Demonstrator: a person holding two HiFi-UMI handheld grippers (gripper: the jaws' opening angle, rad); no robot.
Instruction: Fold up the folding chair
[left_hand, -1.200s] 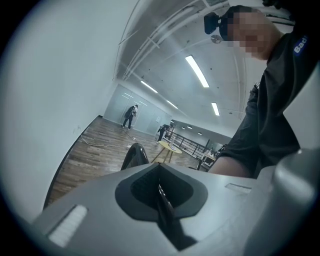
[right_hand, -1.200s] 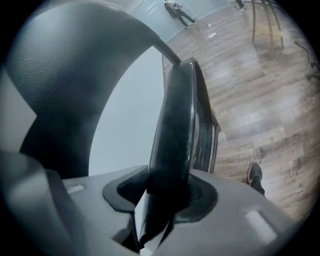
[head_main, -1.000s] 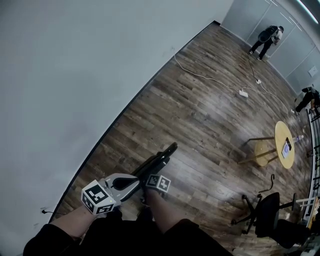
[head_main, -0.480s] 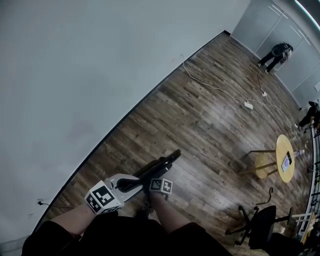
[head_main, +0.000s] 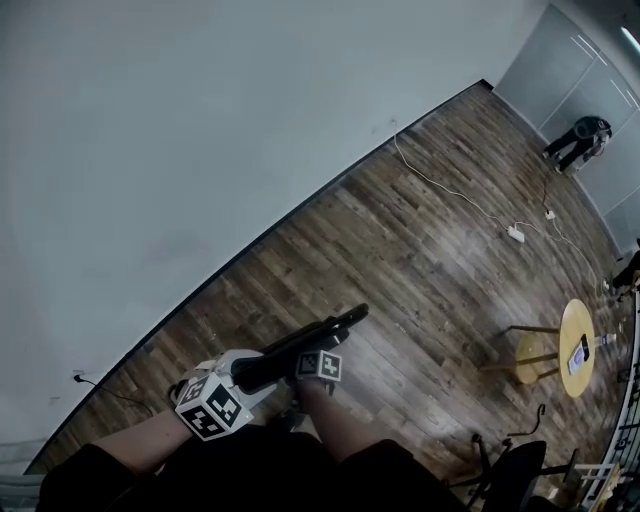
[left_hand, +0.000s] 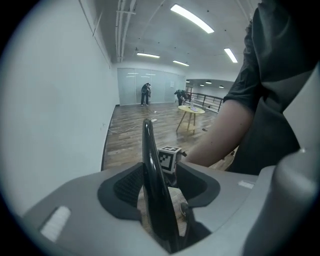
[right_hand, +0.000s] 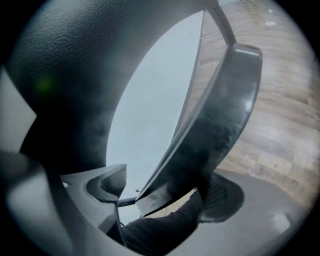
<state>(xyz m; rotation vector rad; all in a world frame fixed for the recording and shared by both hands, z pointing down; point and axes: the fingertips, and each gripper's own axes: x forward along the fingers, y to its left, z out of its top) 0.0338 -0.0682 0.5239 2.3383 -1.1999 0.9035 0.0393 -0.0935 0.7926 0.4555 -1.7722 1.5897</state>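
The black folding chair (head_main: 305, 338) is folded flat and stands slanted on the wood floor just in front of me. My left gripper (head_main: 258, 368) sits at its lower end. In the left gripper view the chair's thin black edge (left_hand: 151, 165) stands between the jaws, which are opening, with a gap on the right side. My right gripper (head_main: 303, 360) is beside it, its marker cube (left_hand: 169, 158) close by. Its jaws are also opening around a curved black part of the chair (right_hand: 220, 115), with a wide gap on the left.
A grey wall (head_main: 200, 150) runs along the left. A white cable (head_main: 450, 190) and power strip (head_main: 516, 234) lie on the floor. A round yellow table (head_main: 575, 345), a stool (head_main: 525, 352) and an office chair (head_main: 515, 475) stand at the right. A person (head_main: 580, 140) is far off.
Both grippers stay at the folded chair. The left gripper's cube has sunk a little and rolled. The head view has swung, so the table and far person sit further right.
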